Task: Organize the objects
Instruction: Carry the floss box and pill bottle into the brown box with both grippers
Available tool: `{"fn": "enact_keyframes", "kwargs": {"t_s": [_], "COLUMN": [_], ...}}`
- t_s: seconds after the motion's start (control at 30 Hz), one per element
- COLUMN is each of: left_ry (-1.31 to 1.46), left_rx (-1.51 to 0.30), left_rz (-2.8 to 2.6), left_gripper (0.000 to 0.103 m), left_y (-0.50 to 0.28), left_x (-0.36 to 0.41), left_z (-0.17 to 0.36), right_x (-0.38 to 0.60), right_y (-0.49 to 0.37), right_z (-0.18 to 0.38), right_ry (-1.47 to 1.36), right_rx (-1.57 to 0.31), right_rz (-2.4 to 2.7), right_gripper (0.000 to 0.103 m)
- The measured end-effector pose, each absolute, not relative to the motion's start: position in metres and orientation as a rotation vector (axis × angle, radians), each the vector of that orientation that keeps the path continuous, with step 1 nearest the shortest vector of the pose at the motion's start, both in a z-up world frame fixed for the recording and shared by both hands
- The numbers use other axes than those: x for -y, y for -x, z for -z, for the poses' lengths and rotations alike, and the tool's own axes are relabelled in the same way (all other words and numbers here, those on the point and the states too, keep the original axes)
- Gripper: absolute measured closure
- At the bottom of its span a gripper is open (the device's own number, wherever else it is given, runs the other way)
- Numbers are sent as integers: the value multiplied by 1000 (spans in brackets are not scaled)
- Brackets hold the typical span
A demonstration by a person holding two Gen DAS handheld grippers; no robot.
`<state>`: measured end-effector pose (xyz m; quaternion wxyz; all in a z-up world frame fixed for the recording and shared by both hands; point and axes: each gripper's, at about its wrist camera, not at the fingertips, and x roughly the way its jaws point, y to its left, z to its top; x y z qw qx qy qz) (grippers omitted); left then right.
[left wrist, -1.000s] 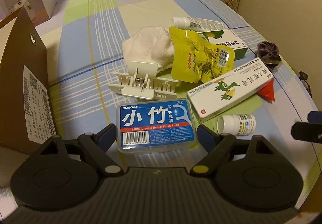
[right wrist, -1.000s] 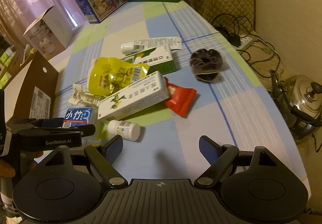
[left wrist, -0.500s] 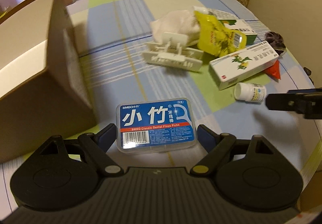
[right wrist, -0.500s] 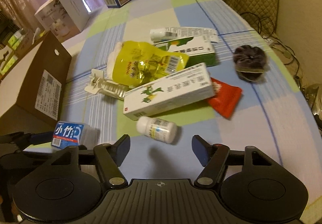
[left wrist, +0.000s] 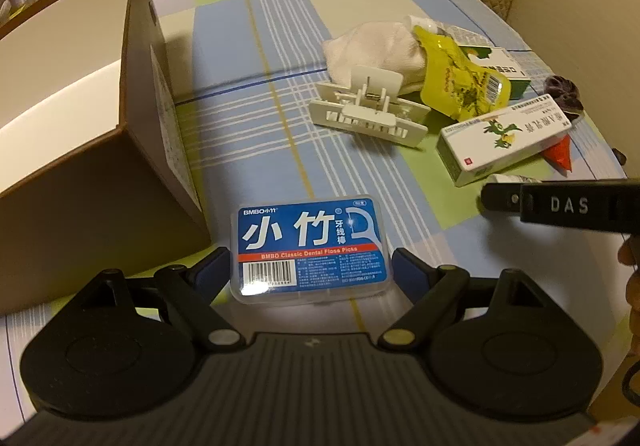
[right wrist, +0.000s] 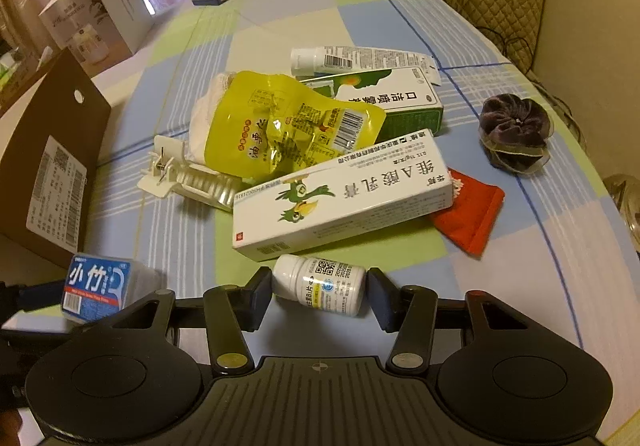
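- The left gripper [left wrist: 310,264] pinches the blue dental floss box [left wrist: 310,248] between its two pads, next to the brown cardboard box [left wrist: 80,149].
- The right gripper [right wrist: 320,296] has just been closing; the small white pill bottle [right wrist: 322,284] lies on its side between the jaws on the checked tablecloth [right wrist: 280,25]. Whether the pads already press on it, I cannot tell.
- Behind the bottle lies a long white medicine box [right wrist: 344,197].

At left of the left wrist frame we see the cardboard box [left wrist: 132,173] walling off passage; bare tablecloth [left wrist: 248,93] lies open mid-frame, clutter heaped upper right.
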<state>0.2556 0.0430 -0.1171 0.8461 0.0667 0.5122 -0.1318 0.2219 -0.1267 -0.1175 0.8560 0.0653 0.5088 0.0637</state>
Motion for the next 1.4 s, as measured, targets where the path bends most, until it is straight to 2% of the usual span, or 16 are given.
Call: {"fn": "enact_keyframes", "kwargs": {"t_s": [0.3,0.73,1.1,1.4], "left_ry": [-101,-119,8,33], "left_rx": [-1092,-1051,-1045,-953], "left_rz": [198,57,-40,-100], "left_gripper": [16,20,20,20], "left_y": [-260,-234,-175,-169], "left_x": [-37,-16,-38,-99], "left_z": [118,113,65,10], "right_x": [149,176,148,60], "right_y": [-207,-191,-182,-186], "right_z": [113,97,62,20], "right_ry": [-100,-43,-8,-4], "right_rx": [-1101,-1092,-1034,-943], "right_rz": [-246,-455,-657,-812], "right_gripper": [55,55,55,55]}}
